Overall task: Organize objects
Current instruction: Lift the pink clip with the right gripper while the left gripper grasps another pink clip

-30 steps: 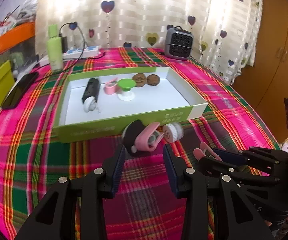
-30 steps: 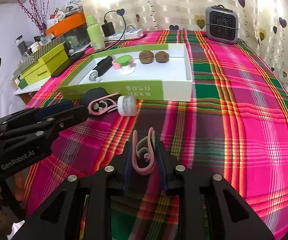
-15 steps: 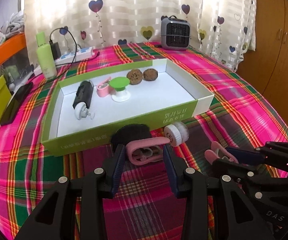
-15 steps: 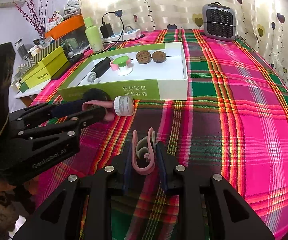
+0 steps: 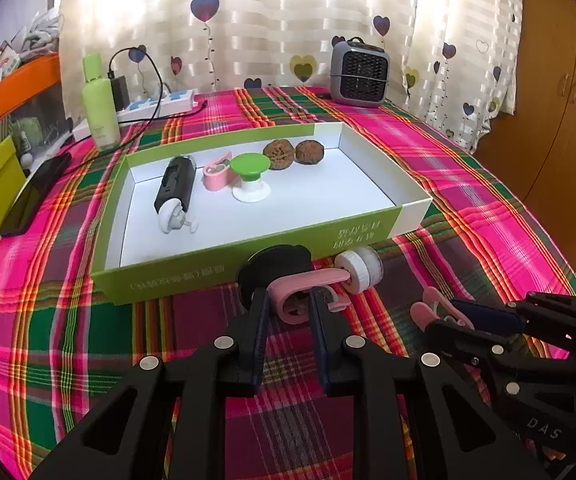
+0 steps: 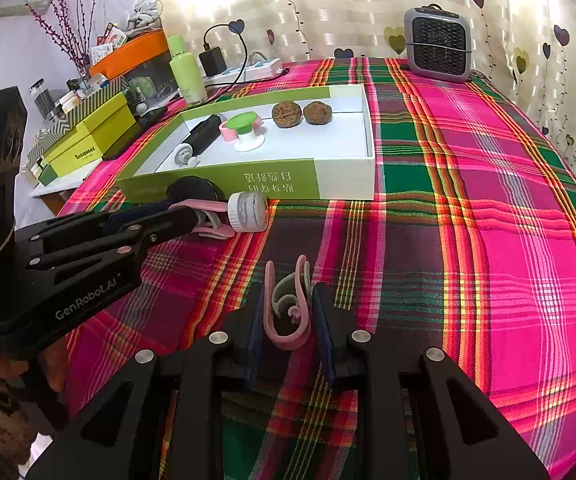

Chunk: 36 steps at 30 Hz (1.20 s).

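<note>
A green-and-white tray (image 5: 368,236) (image 6: 344,178) sits mid-table and holds a black roller, a pink clip, a green-topped stand and two brown walnuts. In front of it lie a black round pad (image 5: 275,266), a pink clip (image 5: 308,286) and a white cap (image 5: 358,266) (image 6: 247,212). My left gripper (image 5: 285,308) has its fingers around that pink clip, closed on it. My right gripper (image 6: 288,308) is shut on another pink clip (image 6: 288,320), low over the cloth to the right.
A grey heater (image 5: 360,74) stands at the table's back. A green bottle (image 5: 99,108), a power strip (image 5: 159,106), a black phone (image 5: 35,194) and yellow-green boxes (image 6: 87,136) lie at the left. A wooden cabinet (image 5: 560,120) is to the right.
My left gripper has moved forward onto the pink clip by the tray's front wall and closed on it. My right gripper has held its own clip still.
</note>
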{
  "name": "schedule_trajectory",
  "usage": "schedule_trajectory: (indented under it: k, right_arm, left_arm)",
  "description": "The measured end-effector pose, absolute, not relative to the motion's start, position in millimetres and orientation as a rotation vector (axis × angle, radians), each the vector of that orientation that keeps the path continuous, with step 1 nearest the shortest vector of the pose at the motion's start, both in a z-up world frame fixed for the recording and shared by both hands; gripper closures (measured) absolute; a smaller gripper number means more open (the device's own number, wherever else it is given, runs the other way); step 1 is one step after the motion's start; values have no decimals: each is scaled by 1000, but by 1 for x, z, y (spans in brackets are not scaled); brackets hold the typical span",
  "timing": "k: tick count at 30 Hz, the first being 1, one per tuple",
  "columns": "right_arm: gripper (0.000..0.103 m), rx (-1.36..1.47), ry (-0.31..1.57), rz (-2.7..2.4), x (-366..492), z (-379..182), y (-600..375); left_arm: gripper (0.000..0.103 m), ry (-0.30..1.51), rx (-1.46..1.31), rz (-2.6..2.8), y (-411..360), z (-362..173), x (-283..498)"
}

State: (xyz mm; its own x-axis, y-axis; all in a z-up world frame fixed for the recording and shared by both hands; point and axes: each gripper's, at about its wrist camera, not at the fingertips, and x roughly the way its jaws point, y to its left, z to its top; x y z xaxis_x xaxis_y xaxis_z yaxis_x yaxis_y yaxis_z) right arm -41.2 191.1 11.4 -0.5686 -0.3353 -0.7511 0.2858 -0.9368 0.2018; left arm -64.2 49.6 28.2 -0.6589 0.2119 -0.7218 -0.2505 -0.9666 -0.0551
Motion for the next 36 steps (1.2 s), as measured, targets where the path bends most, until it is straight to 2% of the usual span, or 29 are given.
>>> schedule_trajectory:
  k: [4,7,16,18,20,22,32,33,34,36]
  right_arm:
    - [78,1218,-83,-2507,-41,11,191]
    - [78,1218,-81,-2508,-41,11,191]
    - [78,1220,-70,-2514,-42,11,191]
    - [78,1220,-70,-2514,-42,11,190]
    - [78,1221,-71,-2514,-42,11,190]
    - [78,1221,-70,-2514,-42,11,190]
    - [78,1221,-71,-2514,-42,11,191]
    - [78,1220,-74,-2513,-43,11,191]
    - [78,1221,-74,-2513,-42,11,191]
    - [78,1221,-76,-2512,-42,11,191]
  left_arm:
    - [86,31,-1135,2644,46,30,-60]
    - [95,9,-1119,2647,43,35,-55]
    - [94,-15,-1117,2618,43,35,-52]
    - [85,-24,-1117,2610,43,34,-55]
    - [61,-6,-1121,2596,44,34,-56]
    - [56,28,-1128,2583,48,32,-57]
    - [57,2,-1197,2609,49,22,-68]
    - [58,-10,-1195,2612,48,22,-68]
    - [68,-22,-1190,2609,48,23,-67]
    - [72,-29,-1185,2613,47,24,-67]
